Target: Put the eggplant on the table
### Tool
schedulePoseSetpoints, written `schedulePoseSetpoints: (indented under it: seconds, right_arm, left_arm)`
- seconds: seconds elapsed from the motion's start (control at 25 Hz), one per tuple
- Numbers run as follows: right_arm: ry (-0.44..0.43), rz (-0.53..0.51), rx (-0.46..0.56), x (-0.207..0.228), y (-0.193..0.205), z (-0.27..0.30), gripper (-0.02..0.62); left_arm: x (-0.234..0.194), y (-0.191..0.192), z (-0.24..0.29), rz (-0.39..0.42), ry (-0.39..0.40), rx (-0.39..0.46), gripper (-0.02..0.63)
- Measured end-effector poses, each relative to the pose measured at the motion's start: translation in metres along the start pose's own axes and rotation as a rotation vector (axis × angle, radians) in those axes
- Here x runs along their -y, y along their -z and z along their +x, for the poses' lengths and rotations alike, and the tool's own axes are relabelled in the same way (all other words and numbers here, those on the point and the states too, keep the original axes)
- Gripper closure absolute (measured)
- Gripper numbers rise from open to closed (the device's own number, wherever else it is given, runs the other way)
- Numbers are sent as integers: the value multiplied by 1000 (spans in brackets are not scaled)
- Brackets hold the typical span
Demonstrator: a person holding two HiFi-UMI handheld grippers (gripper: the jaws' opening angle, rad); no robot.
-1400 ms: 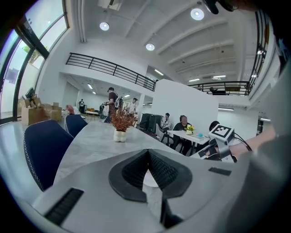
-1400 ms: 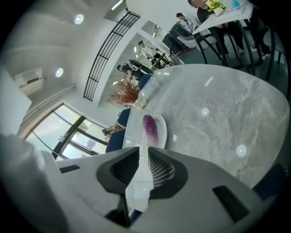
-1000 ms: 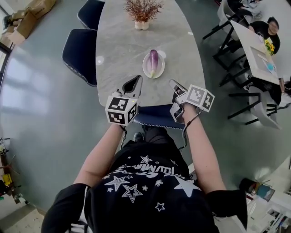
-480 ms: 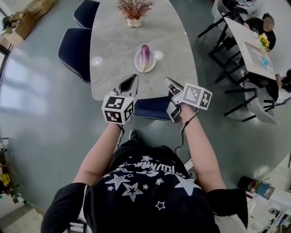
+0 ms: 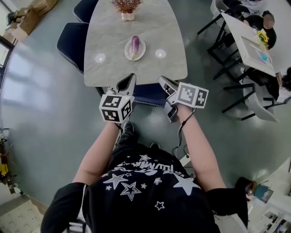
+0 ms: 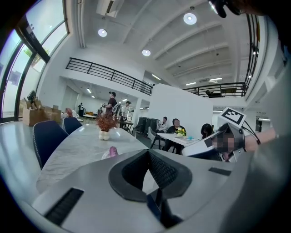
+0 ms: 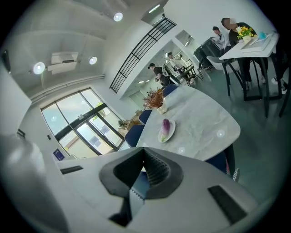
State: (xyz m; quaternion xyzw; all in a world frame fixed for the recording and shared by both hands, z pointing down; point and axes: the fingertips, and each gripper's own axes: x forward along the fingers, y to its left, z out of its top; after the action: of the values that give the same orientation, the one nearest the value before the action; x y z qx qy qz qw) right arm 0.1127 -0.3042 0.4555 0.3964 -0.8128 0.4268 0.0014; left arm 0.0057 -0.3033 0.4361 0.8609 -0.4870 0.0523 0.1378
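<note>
1. Currently, the eggplant [image 5: 134, 45] is lying on a white plate [image 5: 128, 53] near the middle of the table [image 5: 136, 70]. It is lying between a pot of dried twigs [image 5: 127, 8] at the far end and the near edge, well apart from both tools.
2. The left tool [image 5: 131, 77] and the right tool [image 5: 162, 80] are hovering just off the near edge of the table, over a dark blue chair [image 5: 148, 94] that is standing pushed under it. Each tool is staying clenched: its tips are meeting and nothing is sitting between them.
3. The step in hand is probably the approach to the plate. To do it well, the person is needing to come closer. One tool should be opening before it is reaching the eggplant and then closing across the thick middle. The skin is looking smooth and round, so a gentle and centred grip is advisable, or it may be slipping out. The other tool could be steadying the plate.
4. Both forearms are stretching forward from the body, nearly parallel. The tools are pointing toward the table side by side with a gap between them, and their marker cubes are facing upward.
</note>
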Motion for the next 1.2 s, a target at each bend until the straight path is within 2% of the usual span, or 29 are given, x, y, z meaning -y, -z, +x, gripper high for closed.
schedulePoseSetpoints:
  seconds: [0.68,0.92,1.2]
  right_arm:
    - [-87,-230,-27,-39,51,-90,589]
    - [-60,-282,1,-48,62,-95,589]
    - [-8,-412,40,-49,67,-102,589]
  left_arm:
    - [101,19,-103,2,-155,47,598]
    - [109,26,-113,22,-141,8,598]
    - [122,36,-107,10,-85,0,598]
